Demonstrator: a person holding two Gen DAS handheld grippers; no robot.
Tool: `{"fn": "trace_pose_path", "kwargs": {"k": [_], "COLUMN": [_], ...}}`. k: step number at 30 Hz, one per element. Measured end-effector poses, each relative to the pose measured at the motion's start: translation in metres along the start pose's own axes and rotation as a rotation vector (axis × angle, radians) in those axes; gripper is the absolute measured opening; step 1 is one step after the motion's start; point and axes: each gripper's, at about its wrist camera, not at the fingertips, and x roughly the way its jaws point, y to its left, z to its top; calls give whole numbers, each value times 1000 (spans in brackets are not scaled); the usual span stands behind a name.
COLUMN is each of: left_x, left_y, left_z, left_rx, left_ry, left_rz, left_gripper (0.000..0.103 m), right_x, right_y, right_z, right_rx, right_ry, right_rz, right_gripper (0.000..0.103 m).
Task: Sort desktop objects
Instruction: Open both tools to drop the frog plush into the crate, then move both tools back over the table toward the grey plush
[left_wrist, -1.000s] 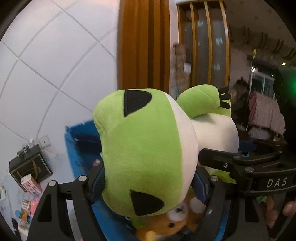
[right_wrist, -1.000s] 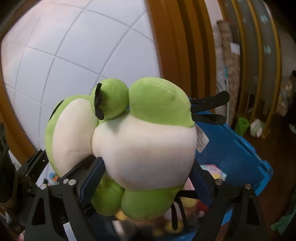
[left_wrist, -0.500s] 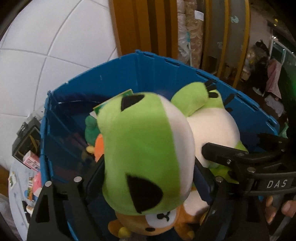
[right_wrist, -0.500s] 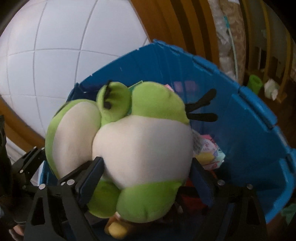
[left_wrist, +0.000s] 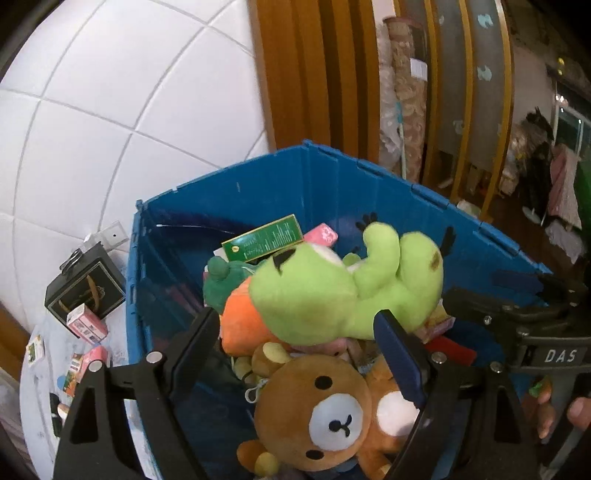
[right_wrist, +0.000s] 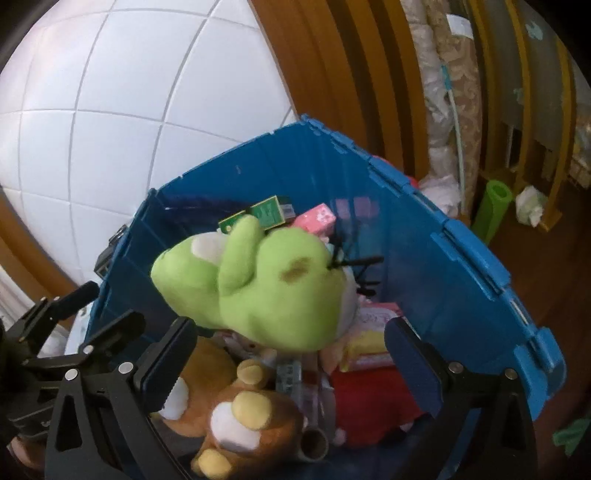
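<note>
Left wrist: "DAS" on right hand-held gripper (left_wrist: 532, 310); green card (left_wrist: 263, 243) text unreadable.

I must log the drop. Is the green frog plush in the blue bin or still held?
In the bin: green frog plush lies on other toys inside blue bin, with both grippers open.

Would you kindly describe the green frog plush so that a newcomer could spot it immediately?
Look into the big blue bin filled with toys. On top of the pile, above the brown bear plush, lies the frog plush. It is the only lime-green toy there, with thin black toes.
</note>
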Motion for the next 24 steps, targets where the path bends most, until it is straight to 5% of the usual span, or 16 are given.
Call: {"fn": "trace_pose_path", "kwargs": {"k": [8,13,24], "left_x": [-49,-87,-105], "left_y": [23,57,187], "left_z": [-20,-43,-117], "left_rx": [-95,-192,-348], "left_ry": [-163,-267,-218], "left_rz": [33,89,233], "left_gripper": [86,86,86], "right_x": [-32,-44,-29], "right_y": [31,69,192], "right_z": [3,-13,-49], "right_rx": [-104,-159,-289], "right_ry": [-128,-195,-198], "right_rz": [-67,-9,138], "right_gripper": [103,103,103]}}
